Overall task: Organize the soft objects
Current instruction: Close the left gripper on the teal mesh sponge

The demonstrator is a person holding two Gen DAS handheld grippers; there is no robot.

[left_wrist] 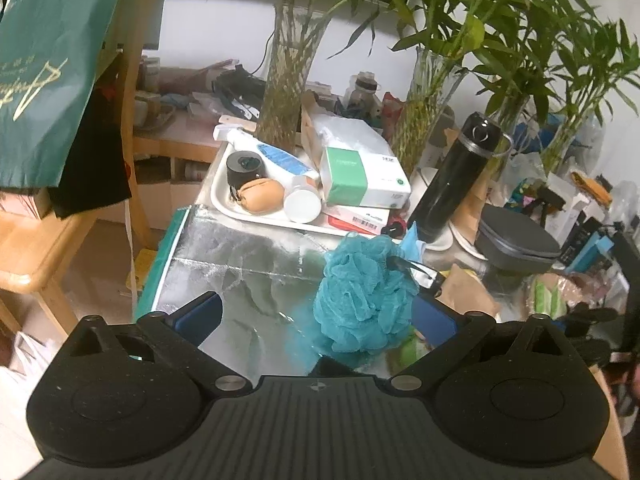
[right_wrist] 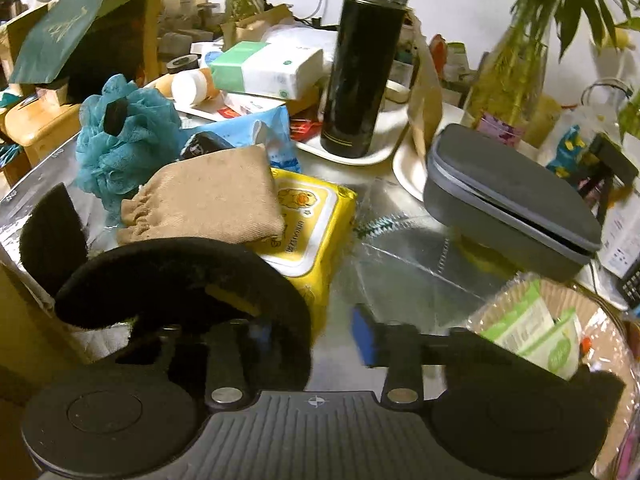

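Two tongs: the left tongs (left_wrist: 316,316) gape beside the teal mesh bath pouf (left_wrist: 362,294) (untouched); the right tongs (right_wrist: 308,338) clench a black fuzzy band (right_wrist: 180,276).

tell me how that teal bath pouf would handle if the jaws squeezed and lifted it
The teal bath pouf is bunched mesh, so it would likely squash and feel light. Its ruffles look grippy rather than slippery. Being soft and roundish, it might spring back and shift once let go.
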